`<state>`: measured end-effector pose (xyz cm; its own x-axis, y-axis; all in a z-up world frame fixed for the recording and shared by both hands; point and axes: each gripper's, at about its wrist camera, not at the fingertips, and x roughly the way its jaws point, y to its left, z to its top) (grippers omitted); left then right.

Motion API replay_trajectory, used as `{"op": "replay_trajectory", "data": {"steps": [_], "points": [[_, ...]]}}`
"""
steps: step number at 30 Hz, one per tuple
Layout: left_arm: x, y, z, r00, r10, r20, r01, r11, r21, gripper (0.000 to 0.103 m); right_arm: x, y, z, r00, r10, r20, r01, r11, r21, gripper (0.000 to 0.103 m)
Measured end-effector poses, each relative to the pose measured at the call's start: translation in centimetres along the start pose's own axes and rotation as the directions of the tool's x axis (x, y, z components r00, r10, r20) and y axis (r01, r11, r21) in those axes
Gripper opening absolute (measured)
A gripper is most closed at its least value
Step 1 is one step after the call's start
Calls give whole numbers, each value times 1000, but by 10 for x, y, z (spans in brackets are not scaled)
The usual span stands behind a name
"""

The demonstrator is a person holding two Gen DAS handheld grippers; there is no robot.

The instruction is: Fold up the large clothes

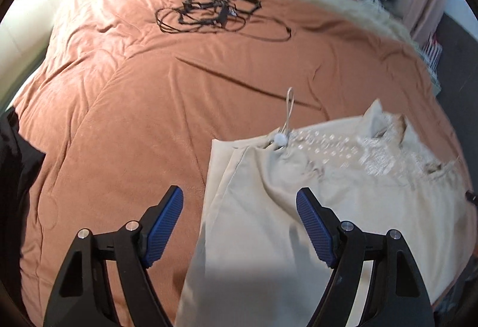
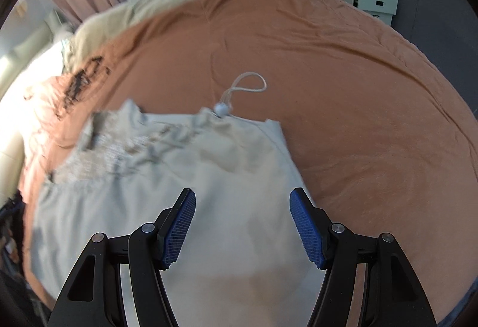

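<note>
In the left wrist view, our left gripper (image 1: 239,210) stands wide open and holds nothing. It hangs over the left edge of the garment (image 1: 298,192), which lies flat on the quilt (image 1: 134,88); we think the garment is spread there so that it can be folded. A black cable (image 1: 215,13) lies far behind.

In the right wrist view, our right gripper (image 2: 242,212) is also well open and empty, above the garment's (image 2: 179,177) right side. The cloth is beige and looks already doubled, with a gathered hem and a cord (image 2: 239,91) with a white stopper pointing away.
</note>
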<state>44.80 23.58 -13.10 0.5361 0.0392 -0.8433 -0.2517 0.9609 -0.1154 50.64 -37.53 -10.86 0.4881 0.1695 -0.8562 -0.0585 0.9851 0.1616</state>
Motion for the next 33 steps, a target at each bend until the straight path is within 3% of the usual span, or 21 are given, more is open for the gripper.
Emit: {"op": "replay_trajectory", "data": {"steps": [3, 8, 16, 17, 19, 20, 21, 22, 24, 27, 33], "points": [[23, -8, 7, 998, 54, -43, -51, 996, 73, 66, 19, 1, 11, 997, -62, -40, 59, 997, -54, 66], [58, -23, 19, 986, 128, -103, -105, 973, 206, 66, 47, 11, 33, 985, -148, -84, 133, 977, -167, 66], [91, -56, 30, 981, 149, -126, -93, 926, 366, 65, 81, 39, 51, 972, -215, -96, 172, 928, -330, 66], [95, -58, 31, 981, 141, -132, -83, 924, 372, 58, 85, 42, 52, 972, -216, -95, 171, 923, -346, 66], [101, -61, 33, 982, 115, -147, -53, 926, 373, 45, 89, 46, 54, 973, -216, -83, 172, 915, -366, 56], [101, -64, 32, 985, 91, -145, -30, 925, 379, 29, 89, 47, 55, 974, -215, -69, 175, 913, -369, 32], [100, -67, 31, 987, 86, -138, -26, 920, 392, 20, 89, 45, 57, 975, -213, -59, 177, 915, -364, 18], [98, -70, 29, 988, 98, -119, -41, 912, 409, 19, 88, 44, 58, 981, -183, -62, 150, 926, -348, 13], [91, -75, 25, 991, 119, -64, -80, 898, 433, 16, 84, 44, 60, 986, -163, -37, 140, 928, -344, 9], [80, -68, 29, 994, 106, -12, -93, 916, 389, 16, 72, 44, 61, 987, -158, 8, 151, 929, -338, 6], [87, -67, 35, 994, 112, -8, -102, 930, 353, 16, 71, 35, 68, 986, -162, 34, 165, 951, -263, 6]]}}
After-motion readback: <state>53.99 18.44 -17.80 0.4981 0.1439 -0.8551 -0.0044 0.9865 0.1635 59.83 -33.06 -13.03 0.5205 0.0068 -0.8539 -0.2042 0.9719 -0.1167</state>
